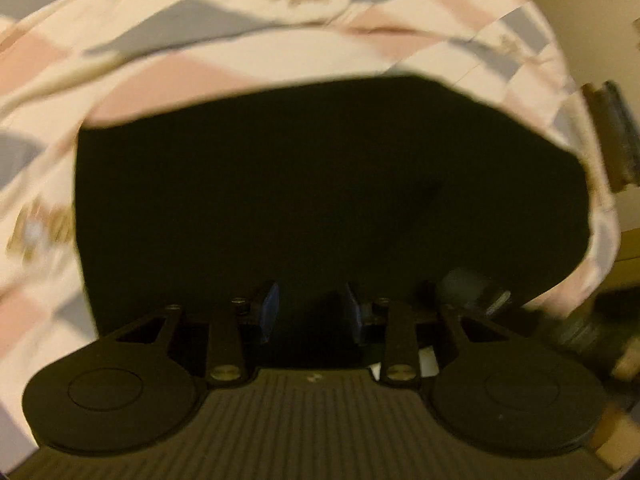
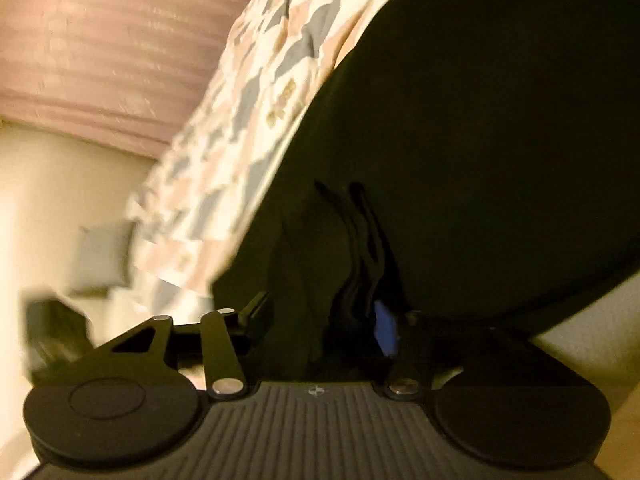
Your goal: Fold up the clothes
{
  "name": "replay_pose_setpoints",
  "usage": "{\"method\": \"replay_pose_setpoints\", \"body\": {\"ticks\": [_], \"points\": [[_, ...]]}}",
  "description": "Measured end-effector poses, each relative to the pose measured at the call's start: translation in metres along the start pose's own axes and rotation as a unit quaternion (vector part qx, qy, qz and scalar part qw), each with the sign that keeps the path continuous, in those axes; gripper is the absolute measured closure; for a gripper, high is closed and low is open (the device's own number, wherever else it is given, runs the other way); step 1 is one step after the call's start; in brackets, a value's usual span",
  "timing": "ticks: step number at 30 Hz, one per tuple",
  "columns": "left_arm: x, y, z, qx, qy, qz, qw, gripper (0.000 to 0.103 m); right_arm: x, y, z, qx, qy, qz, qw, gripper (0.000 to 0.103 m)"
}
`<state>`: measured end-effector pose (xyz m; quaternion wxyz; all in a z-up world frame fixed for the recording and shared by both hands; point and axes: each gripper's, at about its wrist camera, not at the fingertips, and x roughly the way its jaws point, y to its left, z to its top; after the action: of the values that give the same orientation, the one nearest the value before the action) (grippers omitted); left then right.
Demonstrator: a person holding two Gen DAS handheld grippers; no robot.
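A soft black cloth (image 1: 328, 184) fills the middle of the left view, lying flat on a bedspread (image 1: 200, 40) with pink, grey and cream diamonds. The left tongs (image 1: 312, 312) are spread apart just over its near edge. In the right view, the right tongs (image 2: 320, 320) pinch a bunched fold of the black cloth (image 2: 480, 140).
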<state>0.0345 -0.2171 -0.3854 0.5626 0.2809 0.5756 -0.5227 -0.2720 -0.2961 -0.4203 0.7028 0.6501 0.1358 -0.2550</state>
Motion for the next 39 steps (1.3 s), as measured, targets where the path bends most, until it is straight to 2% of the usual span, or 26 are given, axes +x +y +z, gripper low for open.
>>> {"method": "replay_pose_setpoints", "body": {"ticks": [3,4,5,6,9,14,17,22,23,26,28,35,39], "points": [[0.0,-0.002,-0.004,0.011,-0.002,0.023,0.9997,0.072,0.023,-0.013,0.016,0.031,0.034,0.028,0.999,0.046],[0.0,-0.002,-0.002,0.018,-0.002,0.032,0.9993,0.072,0.029,-0.015,0.02,0.034,0.04,0.03,0.998,0.049],[0.001,-0.001,0.001,0.026,-0.002,0.041,0.9988,0.072,0.034,-0.017,0.024,0.037,0.045,0.032,0.998,0.052],[0.004,0.0,0.005,0.034,-0.002,0.05,0.9981,0.072,0.039,-0.018,0.028,0.038,0.048,0.031,0.998,0.06],[0.012,0.007,0.018,0.045,0.01,0.065,0.9968,0.073,0.047,-0.021,0.036,0.055,0.066,-0.007,0.996,0.076],[0.013,0.012,0.03,0.063,0.018,0.06,0.9961,0.072,0.03,-0.017,0.026,0.07,0.055,-0.061,0.994,0.072],[0.018,0.017,0.034,0.07,0.028,0.049,0.996,0.071,0.032,-0.019,0.021,0.093,0.035,-0.058,0.993,0.067],[0.019,0.02,0.042,0.082,0.03,0.039,0.9954,0.071,0.063,-0.007,0.038,0.071,0.033,-0.074,0.994,0.066],[0.019,0.021,0.044,0.082,0.031,0.037,0.9954,0.071,0.067,-0.004,0.039,0.061,0.036,-0.085,0.994,0.069],[0.009,0.015,0.035,0.083,0.03,0.033,0.9956,0.071,0.07,0.002,0.035,0.044,0.034,-0.11,0.992,0.087],[0.007,0.016,0.035,0.082,0.028,0.031,0.9957,0.071,0.068,0.004,0.032,0.047,0.024,-0.114,0.992,0.091],[0.0,0.017,0.029,0.079,0.022,0.04,0.9959,0.071,0.073,0.037,0.028,-0.019,0.01,-0.155,0.988,0.095],[-0.005,0.019,0.023,0.071,0.019,0.053,0.9959,0.071,0.058,0.069,0.028,-0.083,-0.021,-0.158,0.984,0.097]]}}
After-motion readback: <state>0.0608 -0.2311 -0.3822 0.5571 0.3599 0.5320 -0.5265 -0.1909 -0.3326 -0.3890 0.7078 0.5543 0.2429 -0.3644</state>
